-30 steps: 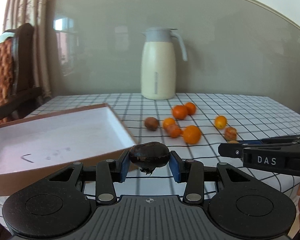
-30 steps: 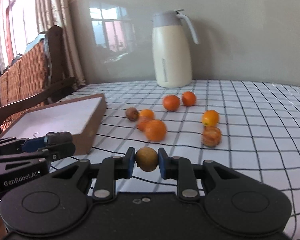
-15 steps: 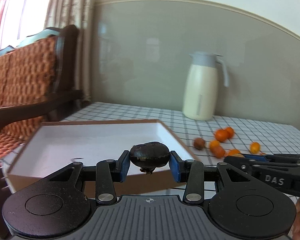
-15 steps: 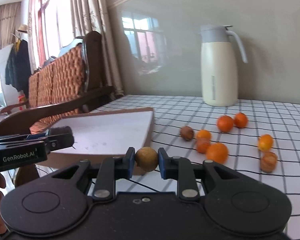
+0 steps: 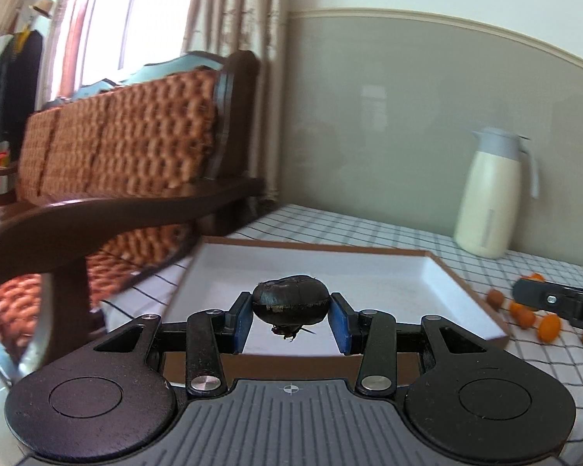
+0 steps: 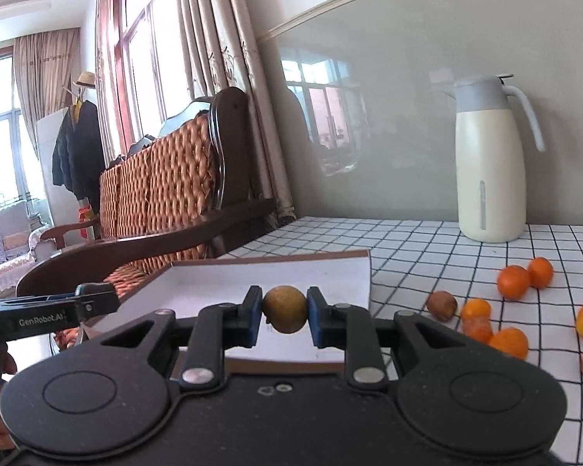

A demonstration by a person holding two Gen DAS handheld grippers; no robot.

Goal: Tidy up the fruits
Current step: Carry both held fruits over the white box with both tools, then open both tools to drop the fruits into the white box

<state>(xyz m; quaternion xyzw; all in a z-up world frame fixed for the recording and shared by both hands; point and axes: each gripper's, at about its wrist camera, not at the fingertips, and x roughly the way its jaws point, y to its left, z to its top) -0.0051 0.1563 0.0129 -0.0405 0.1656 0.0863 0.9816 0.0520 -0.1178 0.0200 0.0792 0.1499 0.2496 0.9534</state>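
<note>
Both hand-held grippers have swung left since a second ago: the box now fills the middle of each view and the loose fruit has slid off to the right.

Left wrist view: the left hand-held gripper is clamped on a dark chestnut-like fruit, pinched between the blue pads, its long axis running from 9 to 3 o'clock and its stubby tip pointing to 6. It hangs over the near edge of the white-lined box; the right tool's tip shows at 3 o'clock.

Right wrist view: the right hand-held gripper is closed on a round yellow-brown fruit, showing no clear long axis, in front of the box on the checked surface. Oranges lie at 3 o'clock, a jug at 1 o'clock.
</note>
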